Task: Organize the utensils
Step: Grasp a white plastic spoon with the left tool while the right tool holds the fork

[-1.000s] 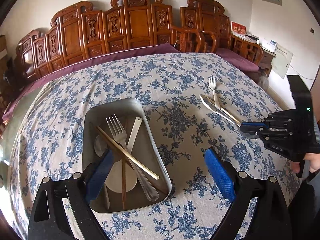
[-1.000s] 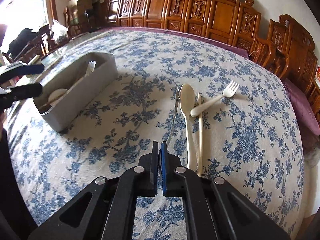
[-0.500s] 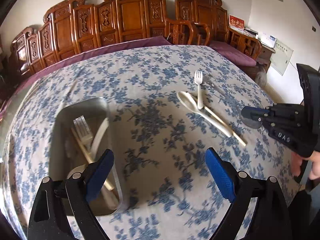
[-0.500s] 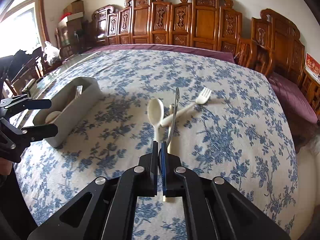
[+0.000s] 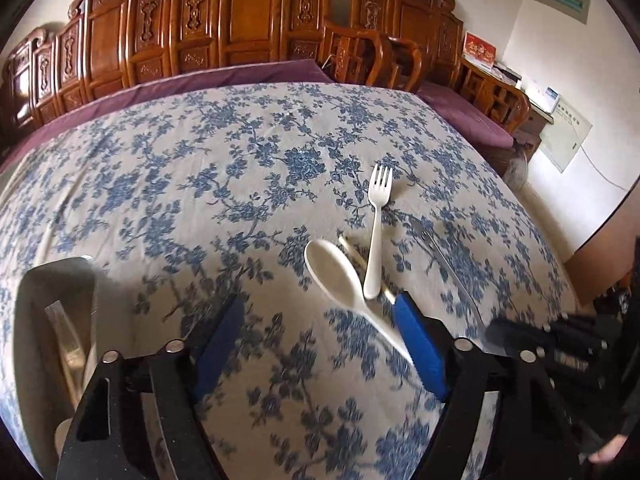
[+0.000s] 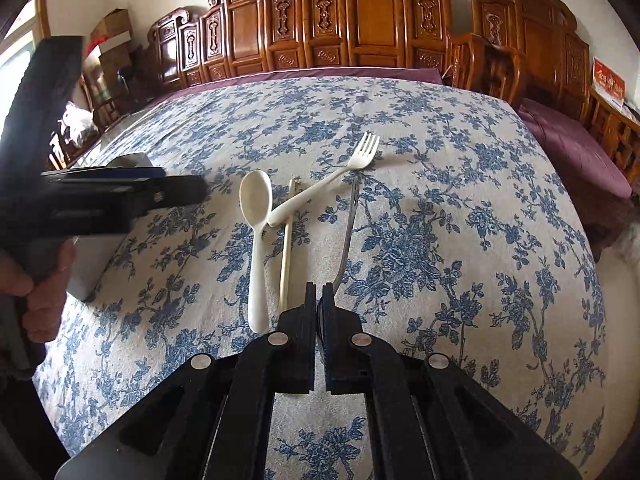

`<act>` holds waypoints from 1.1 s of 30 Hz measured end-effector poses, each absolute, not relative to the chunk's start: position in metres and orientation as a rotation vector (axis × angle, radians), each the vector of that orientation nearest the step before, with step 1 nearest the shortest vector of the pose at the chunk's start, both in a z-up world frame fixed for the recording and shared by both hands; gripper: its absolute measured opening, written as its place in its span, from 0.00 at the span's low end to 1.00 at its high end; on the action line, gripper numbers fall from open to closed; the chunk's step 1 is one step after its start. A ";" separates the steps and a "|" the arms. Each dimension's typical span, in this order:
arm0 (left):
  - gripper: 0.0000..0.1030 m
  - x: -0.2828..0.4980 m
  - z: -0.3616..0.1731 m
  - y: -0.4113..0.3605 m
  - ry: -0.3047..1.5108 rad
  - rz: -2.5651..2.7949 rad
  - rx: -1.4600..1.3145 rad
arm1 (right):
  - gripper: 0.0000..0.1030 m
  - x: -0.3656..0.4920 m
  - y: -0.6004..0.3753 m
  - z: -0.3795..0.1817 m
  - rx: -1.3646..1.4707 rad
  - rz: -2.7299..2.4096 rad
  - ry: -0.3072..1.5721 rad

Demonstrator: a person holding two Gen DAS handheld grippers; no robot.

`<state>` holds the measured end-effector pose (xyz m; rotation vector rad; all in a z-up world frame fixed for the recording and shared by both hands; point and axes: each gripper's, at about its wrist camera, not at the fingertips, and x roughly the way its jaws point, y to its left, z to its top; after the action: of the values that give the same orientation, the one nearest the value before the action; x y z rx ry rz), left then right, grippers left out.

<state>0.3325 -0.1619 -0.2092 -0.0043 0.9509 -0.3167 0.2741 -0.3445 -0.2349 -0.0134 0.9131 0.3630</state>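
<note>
Left wrist view: left gripper (image 5: 320, 344) at the bottom of the frame, blue pads apart after just narrowing a little, nothing between them but flowered tablecloth (image 5: 200, 184). Just above the right pad, a cream spoon (image 5: 338, 280) with its bowl toward centre frame, a white fork (image 5: 376, 232) leaning across its neck, a pale chopstick (image 5: 354, 250) peeking out beneath both. Grey tray (image 5: 52, 280) at lower left, already holding some cutlery. At right, a thin metal fork (image 5: 444, 260) running down to the blurred right gripper (image 5: 504, 332). Right wrist view: right gripper (image 6: 319, 300) at bottom centre, pads pressed together on the end of the metal fork (image 6: 350, 224), tines reaching toward centre frame. Spoon (image 6: 256, 216), white fork (image 6: 320, 192) and chopstick (image 6: 287, 240) lying crossed just left of it; left gripper (image 6: 176, 188) at left, tray (image 6: 134, 159) barely showing behind. Probably light, stiff plastic pieces, smooth and apt to slip or pivot; best taken across the handle near its middle, spoon or white fork lifted first since overlapping, chopstick last. Metal fork likely heavier, prone to swing when held by its end.
</note>
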 end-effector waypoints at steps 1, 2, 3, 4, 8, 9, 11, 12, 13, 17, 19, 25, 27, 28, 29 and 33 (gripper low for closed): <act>0.64 0.340 -0.213 -0.165 0.961 -0.312 -0.014 | 0.04 0.275 -0.346 -0.235 -0.001 0.361 0.917; 0.60 0.347 -0.217 -0.168 0.970 -0.309 -0.022 | 0.04 0.276 -0.348 -0.236 0.011 0.361 0.923; 0.59 0.352 -0.221 -0.170 0.978 -0.304 -0.025 | 0.04 0.277 -0.348 -0.237 0.018 0.362 0.929; 0.57 0.357 -0.225 -0.171 0.986 -0.296 -0.031 | 0.04 0.277 -0.348 -0.238 0.016 0.360 0.931; 0.46 0.374 -0.244 -0.173 1.041 -0.282 -0.090 | 0.04 0.278 -0.348 -0.237 0.028 0.368 0.927; 0.45 0.376 -0.247 -0.173 1.046 -0.267 -0.092 | 0.04 0.277 -0.348 -0.236 0.031 0.369 0.925; 0.42 0.379 -0.251 -0.173 1.049 -0.250 -0.094 | 0.04 0.277 -0.349 -0.235 0.037 0.371 0.924; 0.40 0.380 -0.252 -0.173 1.033 -0.242 -0.086 | 0.04 0.277 -0.349 -0.235 0.039 0.370 0.923; 0.38 0.380 -0.253 -0.175 1.030 -0.234 -0.071 | 0.04 0.278 -0.349 -0.235 0.042 0.370 0.923; 0.15 0.381 -0.254 -0.179 1.025 -0.246 -0.042 | 0.04 0.279 -0.349 -0.233 0.049 0.372 0.921; 0.10 0.380 -0.252 -0.178 1.025 -0.249 -0.042 | 0.04 0.278 -0.347 -0.232 0.046 0.374 0.919; 0.04 0.367 -0.233 -0.171 1.002 -0.254 0.014 | 0.04 0.278 -0.338 -0.229 0.033 0.382 0.909; 0.04 0.361 -0.226 -0.166 0.995 -0.258 0.025 | 0.04 0.276 -0.333 -0.225 0.020 0.388 0.900; 0.04 0.358 -0.221 -0.162 0.987 -0.260 0.028 | 0.04 0.276 -0.330 -0.224 0.024 0.395 0.895; 0.04 0.353 -0.215 -0.157 0.978 -0.260 0.035 | 0.04 0.275 -0.328 -0.222 0.024 0.400 0.892; 0.04 0.338 -0.197 -0.142 0.947 -0.255 0.058 | 0.04 0.272 -0.317 -0.219 0.008 0.407 0.883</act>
<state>0.3384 -0.1421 -0.1972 0.0581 0.9465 -0.2554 0.2716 -0.3174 -0.2188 0.0077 0.8835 0.4073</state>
